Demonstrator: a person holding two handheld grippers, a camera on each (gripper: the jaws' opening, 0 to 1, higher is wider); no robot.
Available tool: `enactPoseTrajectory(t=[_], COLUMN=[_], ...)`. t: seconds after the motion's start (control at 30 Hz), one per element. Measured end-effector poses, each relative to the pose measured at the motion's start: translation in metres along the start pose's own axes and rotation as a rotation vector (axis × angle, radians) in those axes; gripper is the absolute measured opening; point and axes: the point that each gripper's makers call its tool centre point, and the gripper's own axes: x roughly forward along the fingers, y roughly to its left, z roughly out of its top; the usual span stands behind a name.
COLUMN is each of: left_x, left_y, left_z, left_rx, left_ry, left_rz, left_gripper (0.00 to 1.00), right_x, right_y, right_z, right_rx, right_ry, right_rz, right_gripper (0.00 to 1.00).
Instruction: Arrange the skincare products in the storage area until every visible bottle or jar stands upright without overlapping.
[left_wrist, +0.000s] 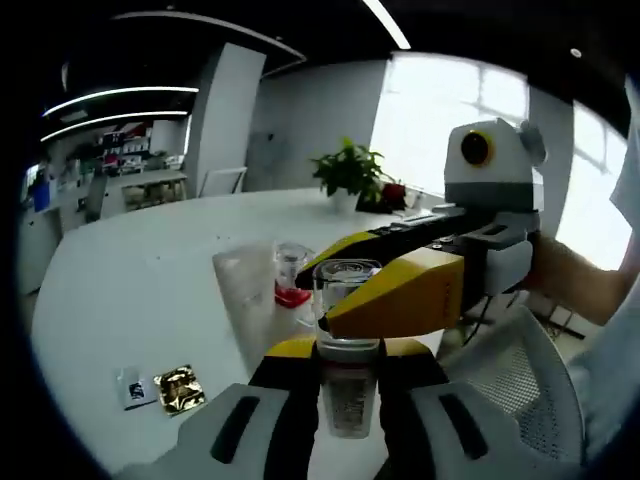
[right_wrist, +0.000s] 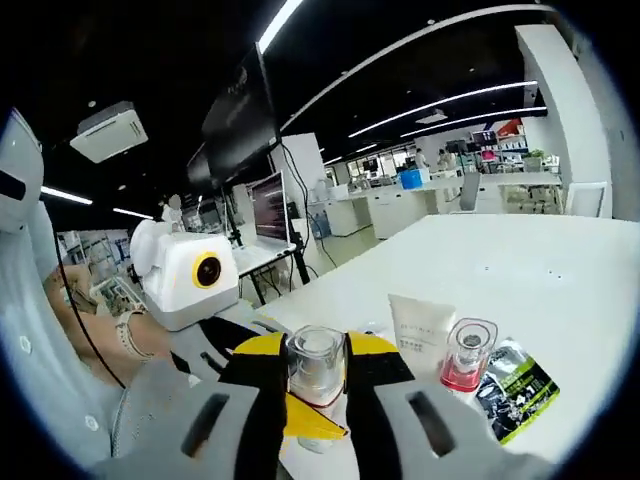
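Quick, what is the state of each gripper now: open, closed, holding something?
Left gripper: closed on the clear bottle.
Right gripper: closed on the same bottle's cap end.

No text can be read. In the right gripper view, faint grey lettering on the white tube (right_wrist: 421, 325) and a green-and-white print on the dark sachet (right_wrist: 512, 390) are too small to make out. In the left gripper view, dark print on the clear bottle (left_wrist: 349, 400) is blurred.

The right hand-held gripper (left_wrist: 335, 318) hides the clear bottle's (left_wrist: 347, 280) middle.
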Motion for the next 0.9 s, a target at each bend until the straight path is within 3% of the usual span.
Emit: enactPoseTrajectory(t=[0.7, 0.9], left_x=[0.012, 0.016], left_y=[0.02, 0.023], left_z=[-0.039, -0.047], left_rx=[0.072, 0.09], left_ry=[0.071, 0.064], left_rz=[0.036, 0.044], left_gripper=[0.18, 0.18], right_x=[0.018, 0.02], right_y=[-0.007, -0.01], right_z=[-0.038, -0.047], right_rx=[-0.064, -0.088], right_ry=[0.097, 0.122], right_rz=[-0.015, -0.019], right_gripper=[0.21, 0.21])
